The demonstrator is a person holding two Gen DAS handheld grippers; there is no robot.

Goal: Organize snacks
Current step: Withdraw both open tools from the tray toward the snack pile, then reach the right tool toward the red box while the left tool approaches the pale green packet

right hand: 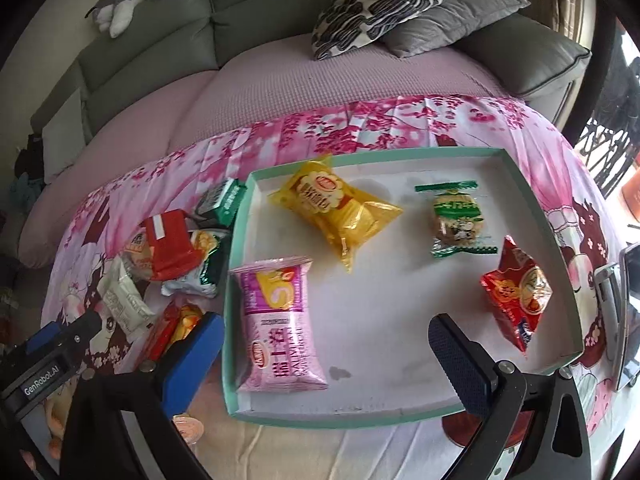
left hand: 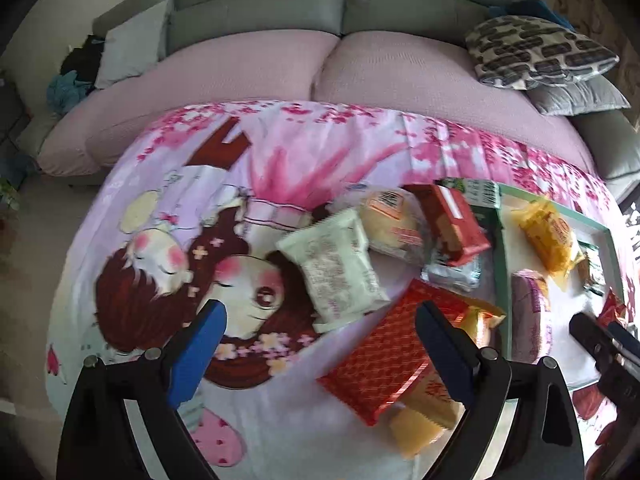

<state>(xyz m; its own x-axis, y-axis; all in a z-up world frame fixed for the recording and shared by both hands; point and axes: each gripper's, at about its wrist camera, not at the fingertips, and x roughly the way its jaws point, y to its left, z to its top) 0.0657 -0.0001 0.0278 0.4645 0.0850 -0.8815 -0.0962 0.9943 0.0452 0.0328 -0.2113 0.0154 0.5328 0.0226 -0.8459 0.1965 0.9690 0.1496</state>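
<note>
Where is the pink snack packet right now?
In the right wrist view, the pink snack packet lies inside the tray, against its left wall, below the yellow packet.

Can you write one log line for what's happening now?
left gripper: open, empty | right gripper: open, empty | tray: four snacks

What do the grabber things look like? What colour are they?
Each gripper has two flat blue pads with a bumpy texture, set on black arms with small silver bolts. The left gripper shows them in its own camera, and the right gripper looks the same. In the right wrist view, the left one's black body carries a white label reading GenRobot.AI. No cables or sleeves show.
</note>
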